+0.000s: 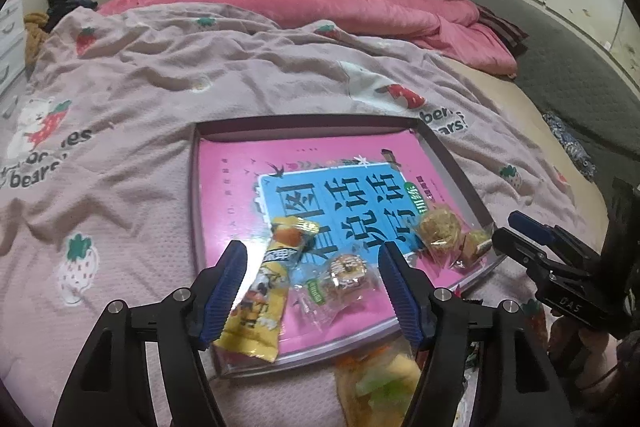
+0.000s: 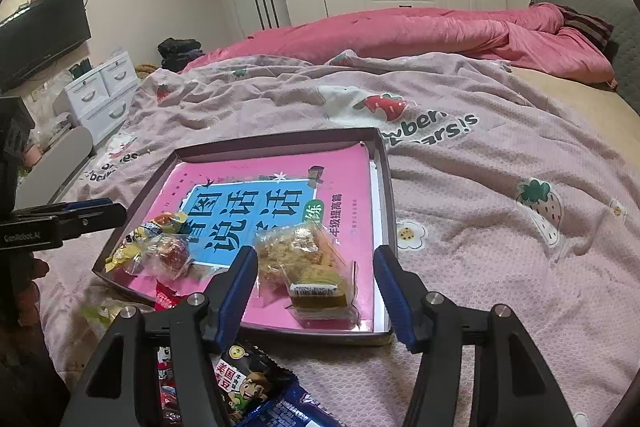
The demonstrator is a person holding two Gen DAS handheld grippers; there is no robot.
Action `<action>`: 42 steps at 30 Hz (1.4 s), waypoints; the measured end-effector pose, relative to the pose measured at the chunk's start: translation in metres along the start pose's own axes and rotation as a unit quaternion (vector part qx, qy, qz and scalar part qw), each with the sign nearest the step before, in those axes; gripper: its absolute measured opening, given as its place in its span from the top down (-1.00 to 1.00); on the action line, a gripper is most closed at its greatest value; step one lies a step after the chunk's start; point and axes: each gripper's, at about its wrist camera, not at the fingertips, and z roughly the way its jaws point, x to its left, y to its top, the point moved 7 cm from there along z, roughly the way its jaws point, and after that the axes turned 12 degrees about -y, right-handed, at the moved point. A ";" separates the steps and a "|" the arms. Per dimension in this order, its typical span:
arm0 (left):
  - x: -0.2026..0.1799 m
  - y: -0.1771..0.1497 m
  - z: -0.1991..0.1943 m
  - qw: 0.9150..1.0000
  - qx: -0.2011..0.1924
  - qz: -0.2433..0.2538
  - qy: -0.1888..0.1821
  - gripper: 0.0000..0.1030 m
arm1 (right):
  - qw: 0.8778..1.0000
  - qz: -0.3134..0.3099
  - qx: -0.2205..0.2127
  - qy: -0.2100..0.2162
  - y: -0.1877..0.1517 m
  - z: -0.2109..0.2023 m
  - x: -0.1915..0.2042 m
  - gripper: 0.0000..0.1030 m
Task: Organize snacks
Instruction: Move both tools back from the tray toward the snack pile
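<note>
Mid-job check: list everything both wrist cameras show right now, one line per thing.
tray: one, dark-rimmed, on the blanket
book: one, pink and blue, flat in the tray
yellow snack packet: one, over the tray's near edge
clear-wrapped pastries: several, golden, on the book
dark snack bag: one, blue-black, outside the tray
blanket: one, pink, strawberry print
quilt: one, pink, behind
left gripper: fingers open, above the yellow packet
right gripper: fingers open, around a pastry
</note>
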 end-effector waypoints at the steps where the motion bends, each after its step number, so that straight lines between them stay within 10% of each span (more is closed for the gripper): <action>1: 0.001 0.000 -0.003 1.000 -0.002 -0.001 0.001 -0.36 | 1.000 0.000 0.000 0.001 0.000 -0.001 0.000 -0.16; 42: 0.002 -0.062 -0.064 0.999 0.020 -0.008 0.030 -0.43 | 0.999 -0.017 -0.025 0.018 -0.011 -0.057 0.024 -0.32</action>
